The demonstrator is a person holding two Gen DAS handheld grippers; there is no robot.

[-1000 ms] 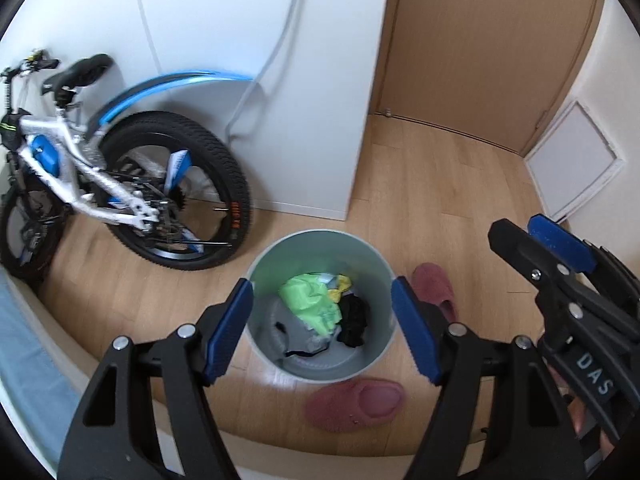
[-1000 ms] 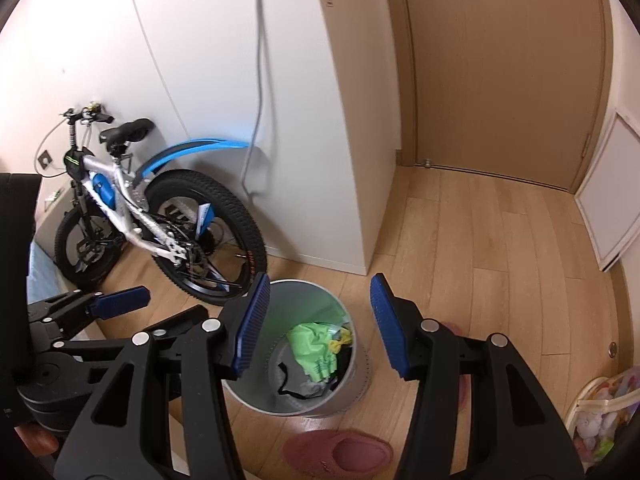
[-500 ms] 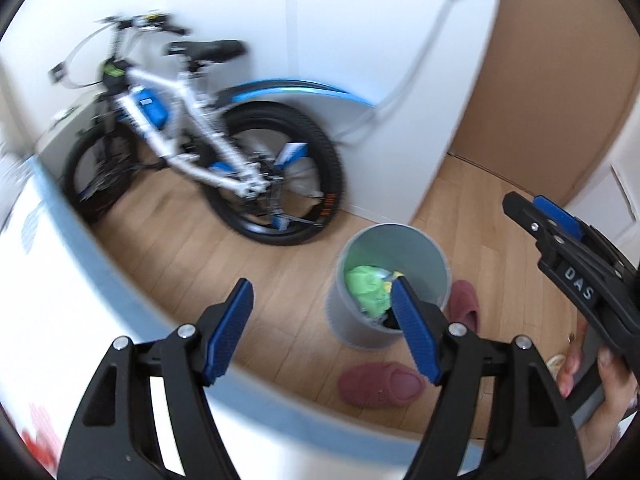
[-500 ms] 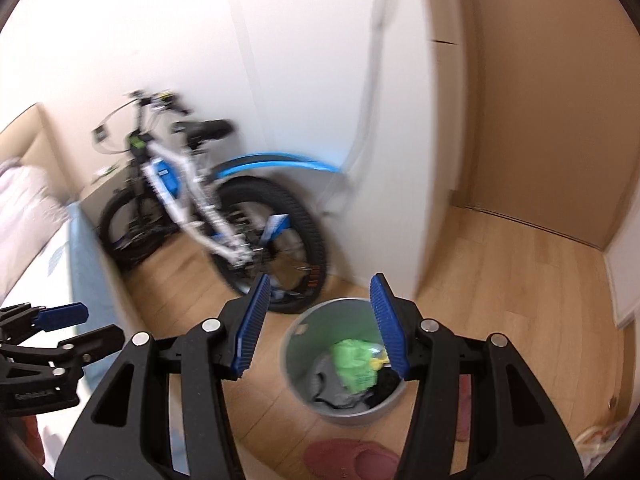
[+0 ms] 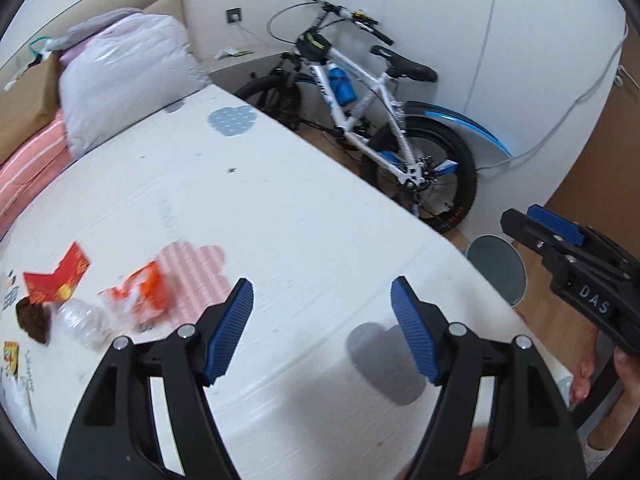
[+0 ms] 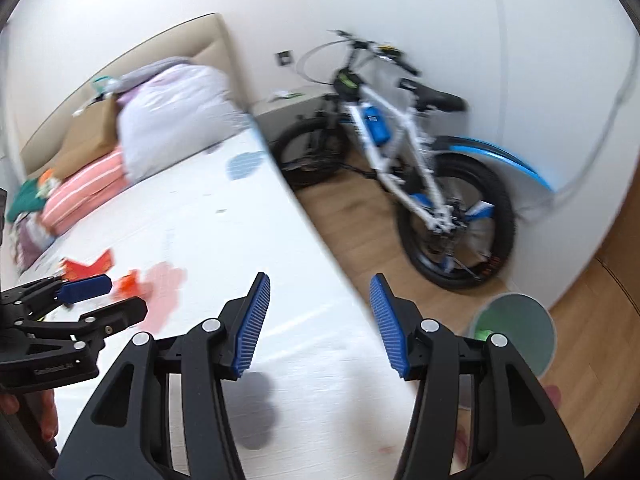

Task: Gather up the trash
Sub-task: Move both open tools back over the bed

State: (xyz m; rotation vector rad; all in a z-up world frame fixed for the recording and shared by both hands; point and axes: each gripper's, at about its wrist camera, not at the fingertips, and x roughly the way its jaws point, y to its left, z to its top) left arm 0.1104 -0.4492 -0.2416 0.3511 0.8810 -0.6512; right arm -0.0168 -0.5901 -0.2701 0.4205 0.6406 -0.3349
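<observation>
Trash lies on the white bed (image 5: 304,216) at the left: a red envelope (image 5: 58,276), an orange wrapper (image 5: 142,292), a clear plastic bottle (image 5: 86,322) and a brown lump (image 5: 34,318). My left gripper (image 5: 322,328) hangs open over the bed, right of that trash, with nothing between its blue pads. My right gripper (image 6: 318,326) is open and empty too, above the bed's edge. The grey-green bin (image 6: 516,332) stands on the wooden floor at the right, with green trash inside; in the left wrist view the bin (image 5: 498,266) peeks past the mattress edge.
A white and blue bicycle (image 5: 360,120) leans by the wall beyond the bed. A big plastic bag (image 5: 124,76), a cardboard box (image 5: 24,104) and a pink striped pillow (image 5: 32,160) crowd the head of the bed. A nightstand (image 5: 244,68) sits in the corner.
Both grippers have swung left and up, away from the bin and over the bed. The bin has slid to the right edge of both views. The jaws kept their width.
</observation>
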